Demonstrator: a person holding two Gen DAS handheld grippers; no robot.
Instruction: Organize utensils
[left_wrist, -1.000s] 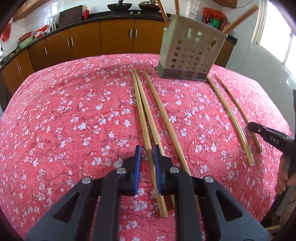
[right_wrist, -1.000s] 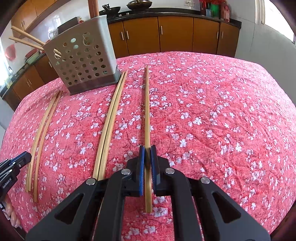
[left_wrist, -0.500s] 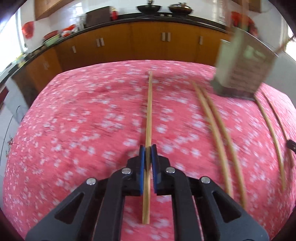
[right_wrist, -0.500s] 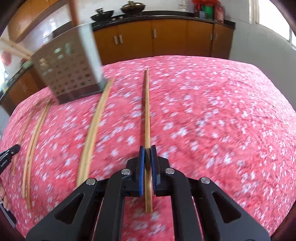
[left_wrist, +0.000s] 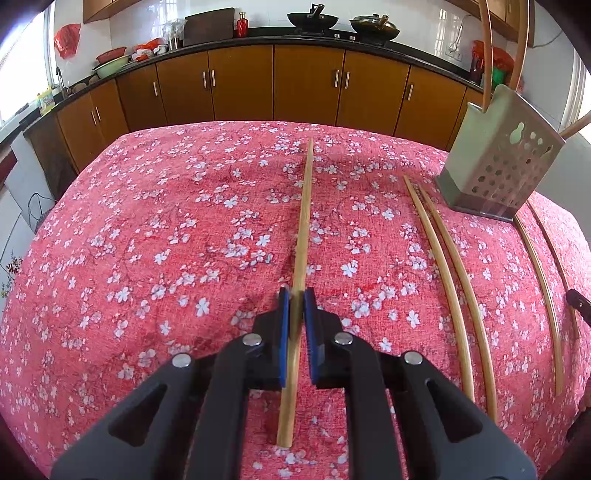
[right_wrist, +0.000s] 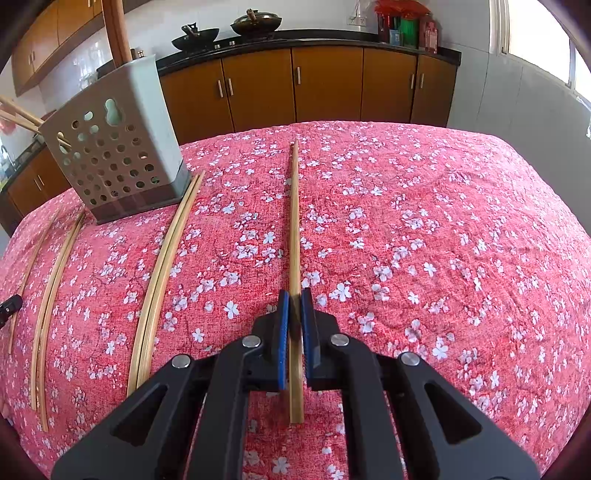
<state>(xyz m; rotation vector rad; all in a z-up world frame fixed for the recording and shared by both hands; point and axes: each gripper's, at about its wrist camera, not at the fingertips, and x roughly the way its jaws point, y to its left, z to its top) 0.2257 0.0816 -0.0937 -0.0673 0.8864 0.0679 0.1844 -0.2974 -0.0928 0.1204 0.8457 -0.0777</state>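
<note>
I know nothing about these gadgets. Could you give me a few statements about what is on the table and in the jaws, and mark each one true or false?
1. Each gripper has a chopstick clamped between its jaws. True: the left gripper holds one chopstick, and the right gripper holds another.
2. The perforated holder is lying on its side. False: it stands upright on the floral tablecloth.
3. The holder is empty. False: chopsticks already stick out of its top.
4. Loose chopsticks still lie on the cloth. True: four of them.
5. The table stands in a kitchen with wooden cabinets. True.
</note>
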